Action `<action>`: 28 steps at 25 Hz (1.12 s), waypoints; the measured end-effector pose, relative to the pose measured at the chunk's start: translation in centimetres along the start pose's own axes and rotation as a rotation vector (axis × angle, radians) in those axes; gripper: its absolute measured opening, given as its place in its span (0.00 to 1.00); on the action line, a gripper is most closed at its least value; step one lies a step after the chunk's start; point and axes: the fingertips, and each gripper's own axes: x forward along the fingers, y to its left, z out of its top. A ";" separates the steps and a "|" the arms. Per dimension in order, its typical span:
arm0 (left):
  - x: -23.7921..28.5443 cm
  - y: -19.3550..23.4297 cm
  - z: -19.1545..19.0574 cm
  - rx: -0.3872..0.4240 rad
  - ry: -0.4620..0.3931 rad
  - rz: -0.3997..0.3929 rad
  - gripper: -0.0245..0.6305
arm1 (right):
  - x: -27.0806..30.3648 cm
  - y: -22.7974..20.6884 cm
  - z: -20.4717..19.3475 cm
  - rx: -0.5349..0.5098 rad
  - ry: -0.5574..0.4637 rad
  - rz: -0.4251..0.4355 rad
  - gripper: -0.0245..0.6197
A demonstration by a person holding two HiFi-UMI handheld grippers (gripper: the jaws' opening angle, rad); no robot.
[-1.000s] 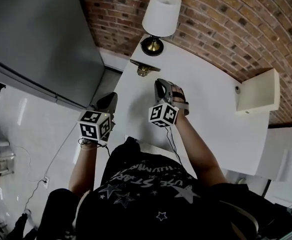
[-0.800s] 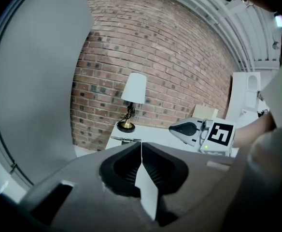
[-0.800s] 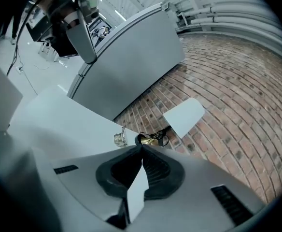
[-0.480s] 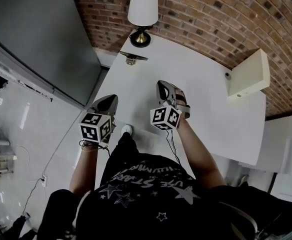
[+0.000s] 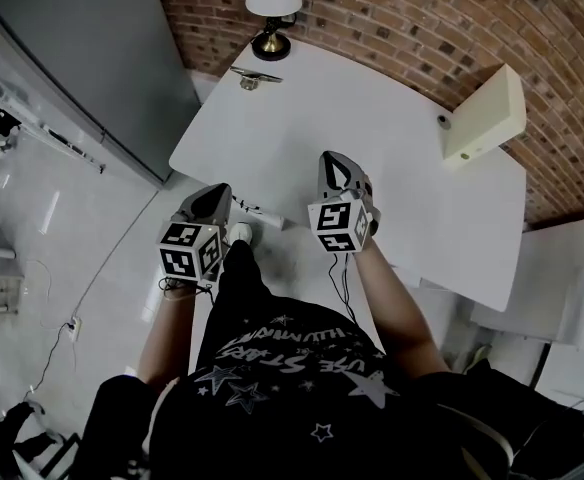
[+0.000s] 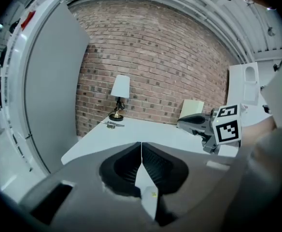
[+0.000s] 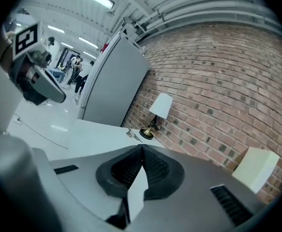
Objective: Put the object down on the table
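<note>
From the head view I see both grippers held out at the near edge of the white table (image 5: pixel 392 138), the left gripper (image 5: pixel 215 194) by the table's near left corner and the right gripper (image 5: pixel 333 161) further in over the top. A small metal object (image 5: pixel 255 76) lies on the table at its far end, just beside the lamp (image 5: pixel 272 3) that stands against the brick wall (image 5: pixel 412 18); a cream box (image 5: pixel 484 115) sits at the far right edge. In the left gripper view the two jaws meet in a tight line with nothing between them, and the object rests well ahead, next to the lamp base. In the right gripper view the jaws are likewise pressed together and empty, pointing toward the lamp and the object beside it.
</note>
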 end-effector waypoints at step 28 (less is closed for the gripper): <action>-8.1 -8.0 -6.8 -0.017 0.020 0.123 0.07 | -10.6 2.2 -4.8 0.263 -0.007 0.137 0.04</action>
